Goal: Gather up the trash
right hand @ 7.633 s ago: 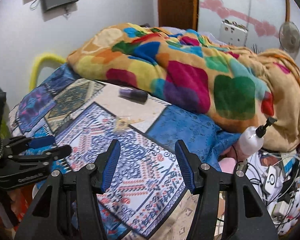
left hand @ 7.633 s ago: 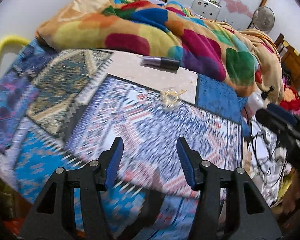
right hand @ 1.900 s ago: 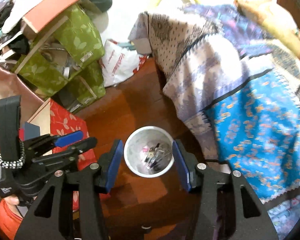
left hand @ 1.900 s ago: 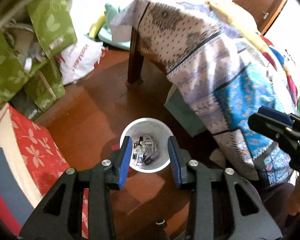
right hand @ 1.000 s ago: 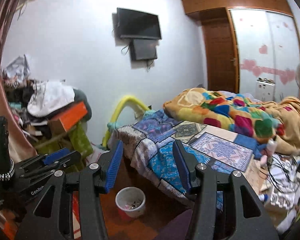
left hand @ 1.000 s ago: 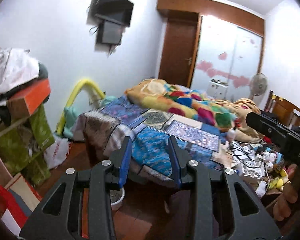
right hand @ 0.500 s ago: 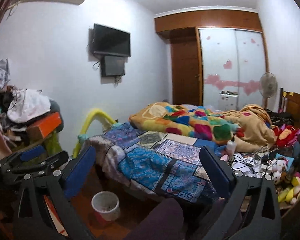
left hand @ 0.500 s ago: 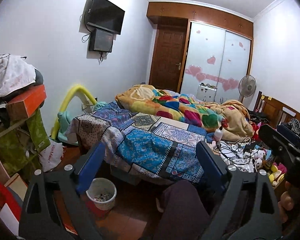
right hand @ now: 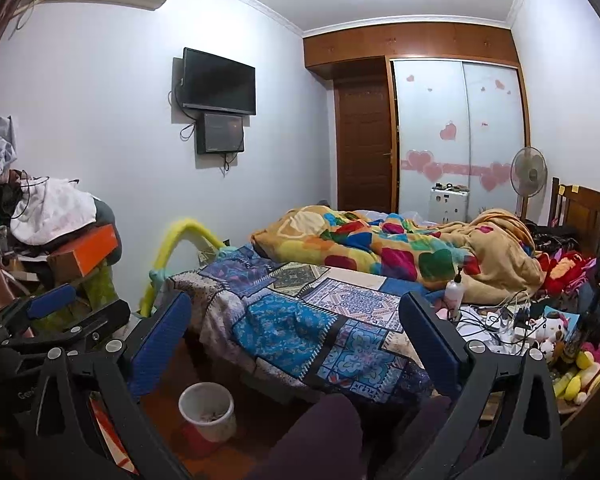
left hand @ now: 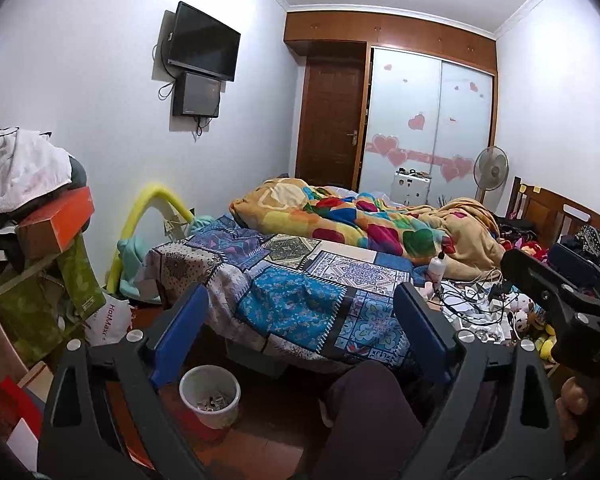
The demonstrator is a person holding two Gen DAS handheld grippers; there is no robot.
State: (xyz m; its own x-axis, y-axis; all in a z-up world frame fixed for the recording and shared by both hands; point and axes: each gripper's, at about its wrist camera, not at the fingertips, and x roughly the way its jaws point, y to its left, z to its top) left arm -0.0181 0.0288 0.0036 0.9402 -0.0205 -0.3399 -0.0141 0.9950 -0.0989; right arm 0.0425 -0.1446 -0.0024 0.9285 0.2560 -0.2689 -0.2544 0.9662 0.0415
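A white trash bin with scraps inside stands on the wooden floor by the bed's near corner; it also shows in the right wrist view. My left gripper is wide open and empty, held high and facing the bed. My right gripper is wide open and empty, also raised facing the bed. The right gripper's body shows at the right edge of the left wrist view. The left gripper shows at the left of the right wrist view.
A colourful blanket lies bunched at the bed's far side. A white bottle and tangled cables sit at the bed's right. Piled boxes and clothes stand at left. A dark knee is below the fingers.
Both grippers rose from looking down into the bin to facing the room. Their jaws opened wide in the last half second. The dark tube and the wrapper seen on the bed earlier are gone.
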